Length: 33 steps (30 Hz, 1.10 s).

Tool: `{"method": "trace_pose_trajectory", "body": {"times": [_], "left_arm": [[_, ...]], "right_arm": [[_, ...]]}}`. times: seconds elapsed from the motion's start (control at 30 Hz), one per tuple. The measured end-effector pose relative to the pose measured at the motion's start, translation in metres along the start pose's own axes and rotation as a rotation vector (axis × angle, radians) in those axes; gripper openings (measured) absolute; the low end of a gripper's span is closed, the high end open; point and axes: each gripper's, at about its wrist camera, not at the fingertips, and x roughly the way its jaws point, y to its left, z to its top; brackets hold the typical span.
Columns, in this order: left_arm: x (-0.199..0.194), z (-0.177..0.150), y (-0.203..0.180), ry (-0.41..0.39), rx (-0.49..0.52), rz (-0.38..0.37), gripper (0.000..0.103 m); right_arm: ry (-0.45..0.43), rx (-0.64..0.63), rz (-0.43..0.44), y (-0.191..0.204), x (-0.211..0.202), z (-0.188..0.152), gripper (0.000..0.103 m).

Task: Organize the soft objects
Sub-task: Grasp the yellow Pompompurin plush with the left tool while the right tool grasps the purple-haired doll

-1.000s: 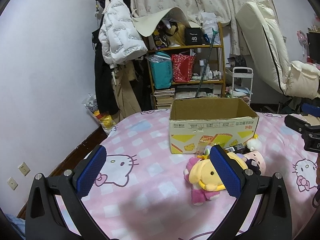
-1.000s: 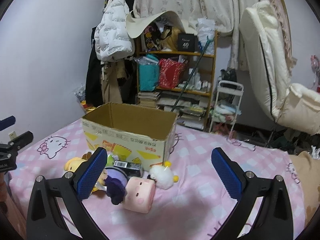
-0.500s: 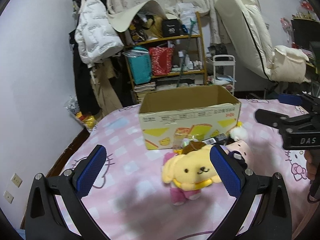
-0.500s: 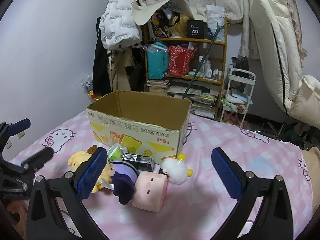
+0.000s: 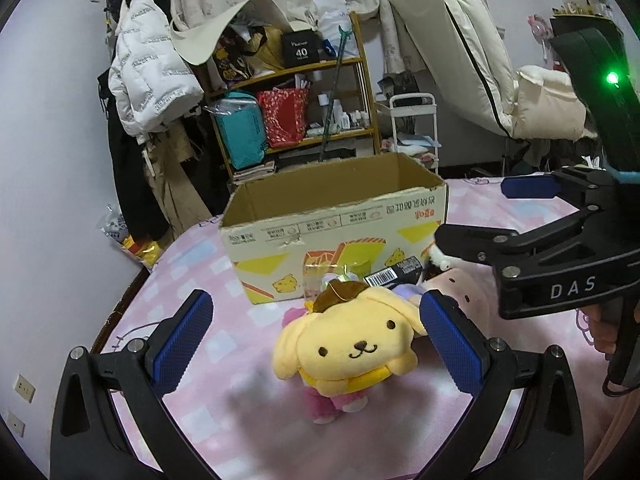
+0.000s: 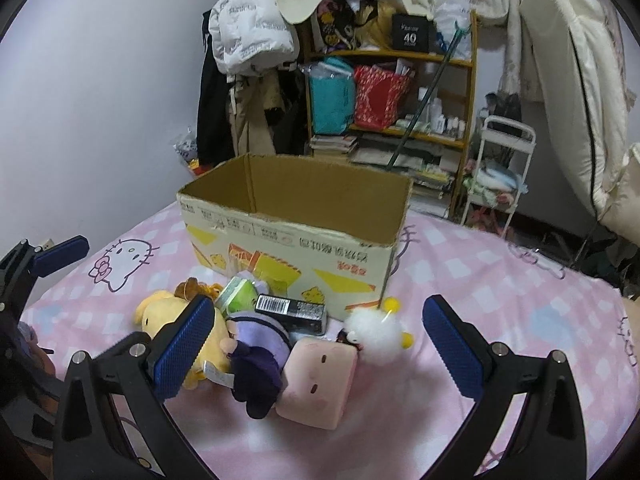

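While the left gripper stood released around the yellow dog plush, the right gripper, also released, hovered over the toy pile. Light and squashy, the plush looked best pinched across its broad head.

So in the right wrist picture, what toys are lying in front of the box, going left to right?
Yellow dog plush → purple plush → pink pig plush → white fluffy plush.

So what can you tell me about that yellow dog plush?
The yellow dog plush looks soft and fuzzy, with floppy ears, a brown beret, a stitched smile and a pink lower body. It lies on the pink checked bedspread before the cardboard box, between the open left gripper fingers, its back against a purple plush.
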Motion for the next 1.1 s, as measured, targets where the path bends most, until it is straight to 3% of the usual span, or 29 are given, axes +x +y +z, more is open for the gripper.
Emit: {"method": "trace_pose_trajectory", "body": {"times": [0.4, 0.5, 0.7, 0.97, 1.1], "left_arm": [[0.034, -0.011, -0.011, 0.110, 0.016, -0.052, 0.102], [0.038, -0.013, -0.013, 0.126, 0.024, -0.058, 0.102], [0.047, -0.018, -0.018, 0.153, 0.045, -0.061, 0.102], [0.054, -0.020, -0.008, 0.177, -0.004, -0.088, 0.100], [0.058, -0.021, -0.006, 0.188, -0.016, -0.110, 0.092]], "right_arm": [[0.105, 0.056, 0.075, -0.007, 0.029, -0.012, 0.103], [0.133, 0.053, 0.104, -0.004, 0.033, -0.015, 0.091], [0.179, 0.059, 0.167, 0.001, 0.043, -0.019, 0.081], [0.210, 0.116, 0.231, 0.000, 0.054, -0.020, 0.078], [0.226, 0.120, 0.270, 0.004, 0.059, -0.020, 0.062]]}}
